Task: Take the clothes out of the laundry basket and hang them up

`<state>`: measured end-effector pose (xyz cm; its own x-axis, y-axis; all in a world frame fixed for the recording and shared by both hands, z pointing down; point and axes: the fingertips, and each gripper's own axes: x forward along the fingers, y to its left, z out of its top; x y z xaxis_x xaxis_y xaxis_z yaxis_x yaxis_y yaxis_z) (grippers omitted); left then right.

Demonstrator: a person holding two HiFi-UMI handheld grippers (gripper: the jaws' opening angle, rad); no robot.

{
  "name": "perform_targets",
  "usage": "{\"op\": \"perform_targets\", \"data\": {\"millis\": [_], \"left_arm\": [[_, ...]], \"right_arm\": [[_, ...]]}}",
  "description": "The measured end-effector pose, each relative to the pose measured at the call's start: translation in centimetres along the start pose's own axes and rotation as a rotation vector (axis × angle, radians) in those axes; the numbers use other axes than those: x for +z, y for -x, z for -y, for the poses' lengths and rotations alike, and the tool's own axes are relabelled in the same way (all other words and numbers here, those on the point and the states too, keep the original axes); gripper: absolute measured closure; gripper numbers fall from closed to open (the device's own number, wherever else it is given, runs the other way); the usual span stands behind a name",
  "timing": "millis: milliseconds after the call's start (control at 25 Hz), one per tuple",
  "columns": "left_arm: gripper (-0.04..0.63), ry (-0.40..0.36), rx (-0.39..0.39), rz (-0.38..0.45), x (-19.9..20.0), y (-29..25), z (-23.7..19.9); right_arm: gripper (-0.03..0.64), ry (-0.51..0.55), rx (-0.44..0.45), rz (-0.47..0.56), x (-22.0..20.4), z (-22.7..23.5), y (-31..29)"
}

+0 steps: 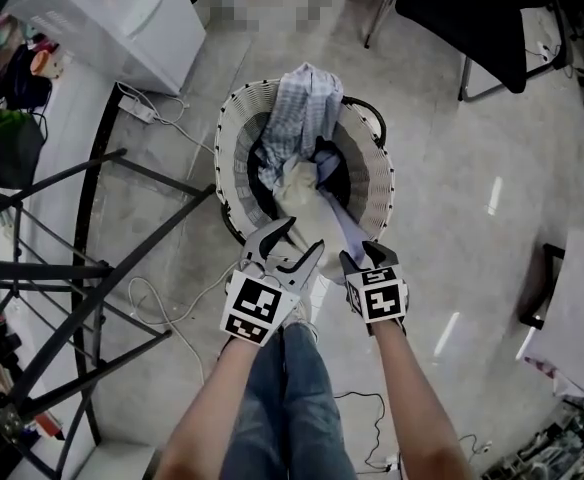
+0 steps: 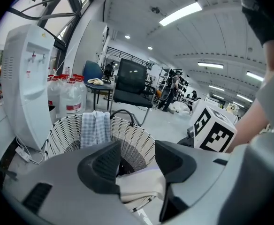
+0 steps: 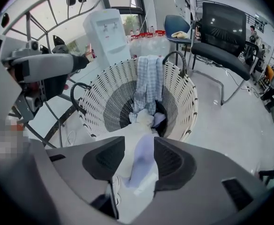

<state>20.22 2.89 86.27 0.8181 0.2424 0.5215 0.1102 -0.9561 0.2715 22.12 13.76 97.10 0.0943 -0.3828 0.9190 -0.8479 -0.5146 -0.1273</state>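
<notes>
A white wicker laundry basket (image 1: pixel 234 118) stands on the floor just ahead of me. A blue-checked cloth (image 1: pixel 307 103) hangs over its far rim. A cream garment (image 1: pixel 302 203) trails from inside the basket over the near rim toward both grippers. My left gripper (image 1: pixel 307 233) sits at the near rim with its jaws wide apart. A fold of the cream garment (image 2: pixel 139 184) lies low between them, not pinched. A pale lavender strip (image 1: pixel 344 230) runs to my right gripper (image 1: pixel 364 253). The strip (image 3: pixel 144 172) hangs between that gripper's spread jaws.
A black tube drying rack (image 1: pixel 72 268) stands at the left. A white water dispenser (image 1: pixel 122 8) is at the back left. A black office chair (image 1: pixel 482 18) is at the back right. Cables (image 1: pixel 162 308) lie on the floor, and my legs (image 1: pixel 287 398) are below the grippers.
</notes>
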Motion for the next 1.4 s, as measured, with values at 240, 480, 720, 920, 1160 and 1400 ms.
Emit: {"op": "perform_targets", "data": {"millis": [240,480,720,920,1160,1400], "left_arm": [[0.368,0.014,0.005,0.004,0.0,0.2,-0.2],[0.368,0.022,0.006,0.001,0.0,0.4,-0.3],[0.368,0.035,0.012,0.003,-0.2,0.7,-0.6],[0.368,0.041,0.015,0.002,-0.5,0.9,-0.8],[0.368,0.046,0.021,-0.002,-0.9,1.2,-1.2],[0.368,0.055,0.026,0.001,-1.0,1.3,-1.4]], "right_arm": [[0.434,-0.028,-0.028,-0.121,-1.2,0.5,-1.1],[0.494,-0.022,-0.017,-0.17,-1.6,0.2,-1.3],[0.578,0.008,-0.004,-0.211,-1.6,-0.1,-1.6],[0.6,0.002,0.002,-0.172,-1.0,-0.1,-1.4],[0.607,-0.022,0.011,-0.071,-0.2,-0.4,-0.8],[0.612,-0.101,0.059,0.056,1.4,-0.7,0.1]]}}
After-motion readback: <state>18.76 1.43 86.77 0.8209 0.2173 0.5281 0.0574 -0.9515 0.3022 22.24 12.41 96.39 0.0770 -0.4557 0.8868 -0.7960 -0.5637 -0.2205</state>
